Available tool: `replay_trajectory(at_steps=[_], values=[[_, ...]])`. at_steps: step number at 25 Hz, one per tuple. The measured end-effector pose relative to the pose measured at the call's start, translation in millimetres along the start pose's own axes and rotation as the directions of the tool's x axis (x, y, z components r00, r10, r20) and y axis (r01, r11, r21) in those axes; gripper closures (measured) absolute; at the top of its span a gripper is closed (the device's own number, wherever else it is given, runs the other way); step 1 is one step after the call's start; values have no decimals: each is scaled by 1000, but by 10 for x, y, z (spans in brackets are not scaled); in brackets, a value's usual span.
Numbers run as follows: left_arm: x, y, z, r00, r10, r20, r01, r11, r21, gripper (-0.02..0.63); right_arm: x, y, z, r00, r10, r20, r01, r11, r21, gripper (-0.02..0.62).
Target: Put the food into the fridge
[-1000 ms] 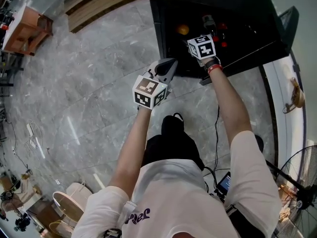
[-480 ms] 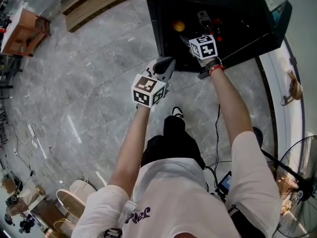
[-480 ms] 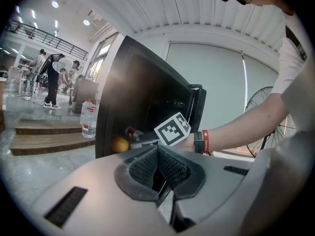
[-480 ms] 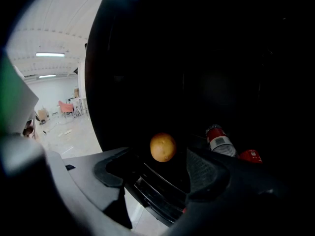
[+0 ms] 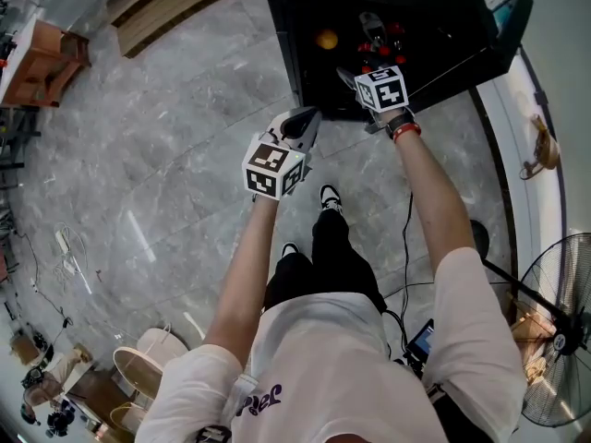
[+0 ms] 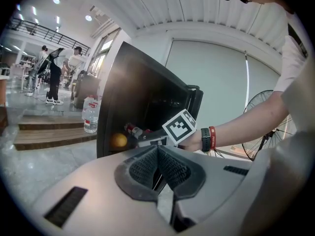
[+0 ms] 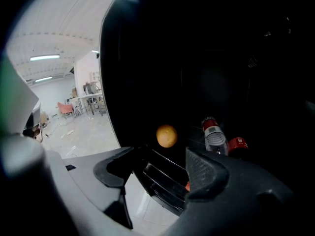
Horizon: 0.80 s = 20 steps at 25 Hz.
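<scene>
Grey marble floor point(image 5: 157, 155) spreads under the person, who faces a black fridge point(image 5: 288, 35) standing open. Inside it, on a dark shelf, sit an orange point(image 7: 167, 135), a clear bottle point(image 7: 214, 137) with a red cap, and what looks like a red can point(image 7: 238, 143) just beside the bottle; the interior is too dim to be sure of anything more.

The right gripper point(image 7: 160, 171) hangs at the mouth of the fridge, pointing in toward the shelf. Its jaws stand wide apart, have just been easing together a little, and have nothing between them. The left gripper point(image 6: 158, 154) is held off to the side, outside the fridge over the floor, with its ribbed pads pressed together on nothing.

Judging by this, the loading is largely done: the food lies in the fridge and neither gripper carries anything. No other food shows on the floor or nearby. What seems left is to bring the right gripper clear and swing the door point(image 6: 194, 102) shut.
</scene>
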State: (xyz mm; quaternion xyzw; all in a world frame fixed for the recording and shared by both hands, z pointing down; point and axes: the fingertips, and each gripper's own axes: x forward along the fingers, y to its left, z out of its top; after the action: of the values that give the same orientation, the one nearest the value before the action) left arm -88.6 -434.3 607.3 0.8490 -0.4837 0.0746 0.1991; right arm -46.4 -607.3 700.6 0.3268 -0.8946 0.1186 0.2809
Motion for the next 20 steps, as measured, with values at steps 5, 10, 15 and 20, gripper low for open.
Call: replay_trajectory(at_steps=[5, 10, 15, 20], values=[[-186, -120, 12, 1000, 4, -18, -4, 1000, -13, 588, -280, 58, -27, 1000, -11, -21, 11, 1000, 10, 301], [-414, -222, 67, 999, 12, -29, -13, 1000, -16, 588, -576, 189, -16, 999, -23, -39, 23, 1000, 9, 322], [-671, -310, 145, 999, 25, -29, -25, 1000, -7, 588, -879, 376, 47, 999, -30, -33, 29, 999, -26, 333], [-945, -421, 164, 999, 39, -30, -39, 999, -9, 588, -1171, 545, 54, 999, -30, -34, 30, 999, -13, 363]])
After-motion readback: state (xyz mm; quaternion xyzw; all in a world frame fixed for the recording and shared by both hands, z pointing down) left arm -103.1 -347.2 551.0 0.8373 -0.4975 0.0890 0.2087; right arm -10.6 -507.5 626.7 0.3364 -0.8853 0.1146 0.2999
